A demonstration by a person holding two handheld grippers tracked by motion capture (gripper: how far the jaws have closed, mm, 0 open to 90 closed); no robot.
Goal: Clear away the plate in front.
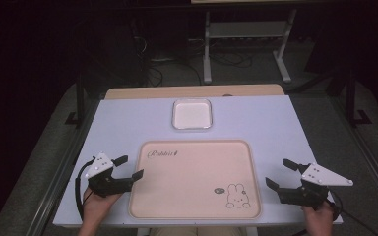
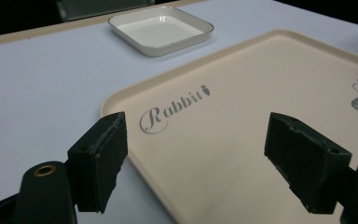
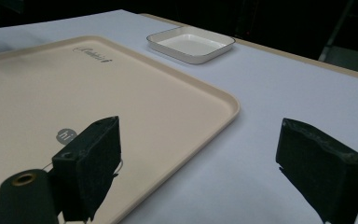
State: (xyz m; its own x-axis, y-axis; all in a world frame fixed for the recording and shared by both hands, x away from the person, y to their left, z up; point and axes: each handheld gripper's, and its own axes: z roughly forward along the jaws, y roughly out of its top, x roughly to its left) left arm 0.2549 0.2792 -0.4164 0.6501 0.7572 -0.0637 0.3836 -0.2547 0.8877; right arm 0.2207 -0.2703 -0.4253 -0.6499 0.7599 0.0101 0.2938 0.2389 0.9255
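High view: table [image 1: 128, 120], beige tray [image 1: 192, 177] at the near middle, white dish [image 1: 191, 114] just beyond it. Left gripper [image 1: 132, 167] at tray's left edge, jaws wide, empty. Right gripper [image 1: 278, 173] just right of tray, jaws wide, empty.

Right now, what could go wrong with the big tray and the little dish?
The left gripper is open with one jaw over the tray edge; closing there might only pinch the thin rim, which could slip out. The right gripper is open beside the tray's other edge; pushing could slide the tray toward the dish. Lifting one side alone would probably tilt the tray.
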